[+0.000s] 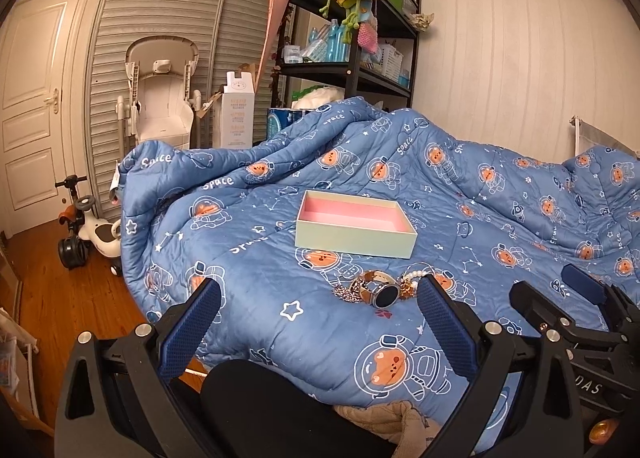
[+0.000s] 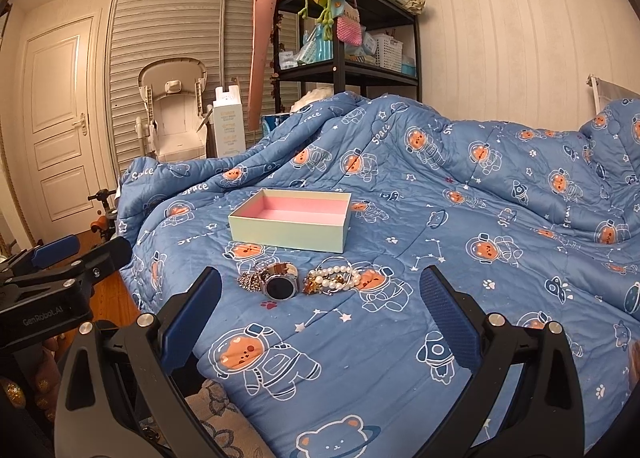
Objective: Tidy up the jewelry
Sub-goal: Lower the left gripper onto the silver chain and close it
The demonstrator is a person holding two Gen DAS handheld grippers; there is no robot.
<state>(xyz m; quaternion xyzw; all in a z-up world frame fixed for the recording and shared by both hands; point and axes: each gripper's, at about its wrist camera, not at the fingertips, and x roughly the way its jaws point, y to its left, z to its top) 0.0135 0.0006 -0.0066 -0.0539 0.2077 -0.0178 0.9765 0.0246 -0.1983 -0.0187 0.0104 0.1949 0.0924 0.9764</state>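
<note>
Hovering over the blue quilt [image 2: 460, 218], the left gripper [image 1: 320, 298] and right gripper [image 2: 320, 290] are both wide open and hold nothing. A watch [image 2: 280, 284] and pearl bracelet [image 2: 334, 278] lie just before the pink-lined box [image 2: 288, 236].

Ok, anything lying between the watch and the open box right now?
Nothing: only bare blue quilt separates the watch from the box, clearest in the right wrist view. The pearl bracelets sit beside the watch, not in that gap.

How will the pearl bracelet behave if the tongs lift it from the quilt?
The pearl bracelet would probably sag, being strung beads. It touches the gold pieces, so it may drag them. The round beads could slip between the pads.
</note>
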